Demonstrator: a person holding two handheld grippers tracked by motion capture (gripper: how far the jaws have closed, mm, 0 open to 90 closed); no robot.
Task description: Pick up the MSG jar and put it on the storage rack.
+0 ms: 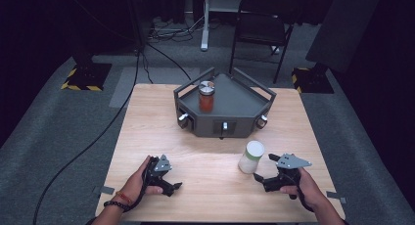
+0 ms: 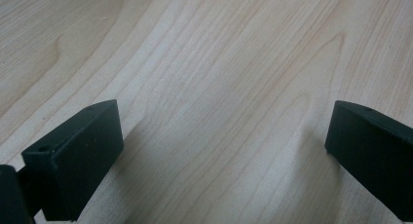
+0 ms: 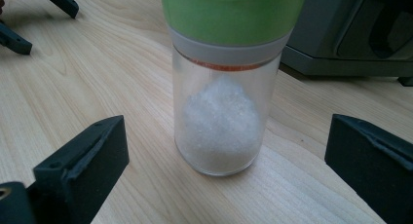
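A clear jar (image 1: 251,157) with a pale green lid and white grains inside stands on the wooden table (image 1: 147,132), right of centre. In the right gripper view the jar (image 3: 219,121) rises just ahead of the wide-apart jaws, untouched. My right gripper (image 1: 258,178) is open, just below and right of the jar. My left gripper (image 1: 177,186) rests open near the table's front left, with bare wood between its jaws (image 2: 219,136). A jar of red contents (image 1: 206,96) with a metal lid stands on the dark grey tray stand (image 1: 244,112) at the back.
The grey stand (image 3: 350,34) has raised rails and knobs on its front faces. A folding chair (image 1: 264,24), cables (image 1: 166,32) and equipment bases (image 1: 85,76) stand on the floor beyond the table. The left gripper's jaws (image 3: 44,9) show far off in the right gripper view.
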